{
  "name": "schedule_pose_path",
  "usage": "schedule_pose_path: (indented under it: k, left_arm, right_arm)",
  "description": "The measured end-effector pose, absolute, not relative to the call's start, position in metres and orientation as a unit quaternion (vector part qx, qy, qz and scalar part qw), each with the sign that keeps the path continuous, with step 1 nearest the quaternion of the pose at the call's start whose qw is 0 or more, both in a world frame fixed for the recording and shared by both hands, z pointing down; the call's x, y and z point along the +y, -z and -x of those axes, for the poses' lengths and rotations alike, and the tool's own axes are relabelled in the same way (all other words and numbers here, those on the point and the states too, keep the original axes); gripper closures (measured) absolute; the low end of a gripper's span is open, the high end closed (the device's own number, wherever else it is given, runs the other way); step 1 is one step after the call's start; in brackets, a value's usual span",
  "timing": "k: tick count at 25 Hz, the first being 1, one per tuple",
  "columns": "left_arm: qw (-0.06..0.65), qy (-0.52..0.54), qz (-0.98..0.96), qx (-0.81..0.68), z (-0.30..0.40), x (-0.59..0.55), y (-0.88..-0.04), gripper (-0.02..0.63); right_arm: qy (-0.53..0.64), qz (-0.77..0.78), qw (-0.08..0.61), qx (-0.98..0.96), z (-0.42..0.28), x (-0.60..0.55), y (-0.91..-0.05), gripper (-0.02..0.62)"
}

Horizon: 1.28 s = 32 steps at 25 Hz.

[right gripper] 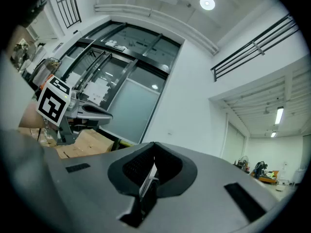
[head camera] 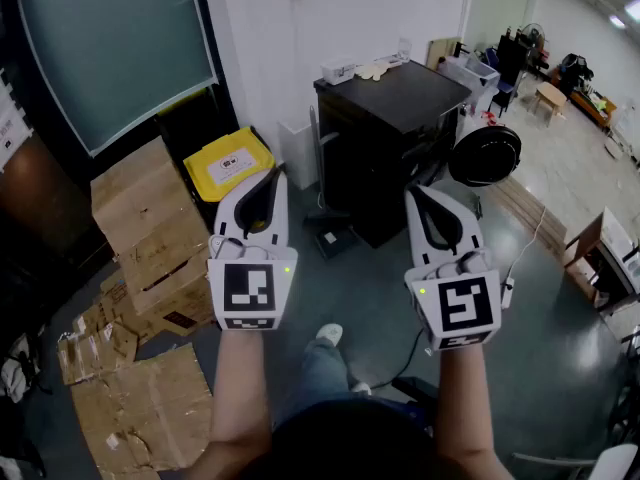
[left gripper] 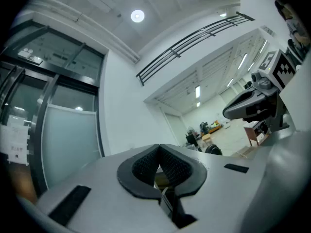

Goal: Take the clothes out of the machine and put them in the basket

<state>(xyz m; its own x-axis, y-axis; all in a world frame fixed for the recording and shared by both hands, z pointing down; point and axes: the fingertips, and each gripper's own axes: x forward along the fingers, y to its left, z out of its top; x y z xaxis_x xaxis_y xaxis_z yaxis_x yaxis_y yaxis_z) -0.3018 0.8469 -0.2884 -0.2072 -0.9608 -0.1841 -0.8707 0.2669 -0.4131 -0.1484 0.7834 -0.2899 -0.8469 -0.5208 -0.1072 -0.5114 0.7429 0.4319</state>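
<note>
1. The left hand-held gripper is held out in front of the person at the left of the head view. In the left gripper view its jaws are seen clenched, pad against pad, with nothing between them.
2. The right hand-held gripper is held level with it at the right, the two well apart. In the right gripper view its jaws are likewise pressed together and nothing is grasped.
3. Both are pointed roughly level, towards the white wall ahead. Each is seen in the other's view, off to the side.
4. The machine, a dark cabinet, is found standing on the floor against that wall, beyond and between the two gripper tips. Neither gripper is touching it.
5. A round door is seen swung open at the machine's right side, near the right gripper's tip. The inside of the machine cannot be made out from this angle, so the clothes cannot be located.
6. Pale objects are noted lying on the machine's top, at its rear edge.
7. A yellow-lidded container is placed on the floor left of the machine, just beside the left gripper's tip in the head view. Whether it is the basket cannot be told.
8. Stacked cardboard boxes are recorded to the left, with flattened cardboard lying on the floor in front of them.
9. A cable is seen trailing across the floor near the person's shoe.
</note>
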Motion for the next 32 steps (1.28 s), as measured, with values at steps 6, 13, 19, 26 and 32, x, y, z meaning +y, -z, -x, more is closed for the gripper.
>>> schedule_pose_path:
  k: [6, 13, 19, 26, 32]
  left_arm:
    - [0.196, 0.1, 0.598, 0.77, 0.294, 0.838, 0.285, 0.604]
    - [0.178, 0.09, 0.614, 0.764, 0.285, 0.827, 0.272, 0.604]
    - [0.123, 0.03, 0.618, 0.776, 0.293, 0.806, 0.262, 0.062]
    - [0.112, 0.032, 0.609, 0.785, 0.304, 0.775, 0.255, 0.036]
    - [0.104, 0.035, 0.642, 0.759, 0.316, 0.718, 0.253, 0.038]
  right_arm:
    - [0.211, -0.285, 0.009, -0.935, 0.137, 0.771, 0.285, 0.594]
    - [0.165, -0.281, -0.026, -0.945, 0.135, 0.767, 0.28, 0.594]
    - [0.132, -0.301, -0.008, -0.944, 0.138, 0.743, 0.265, 0.042]
    - [0.125, -0.34, 0.002, -0.932, 0.126, 0.705, 0.255, 0.02]
    - [0.132, -0.361, 0.014, -0.923, 0.124, 0.66, 0.256, 0.025]
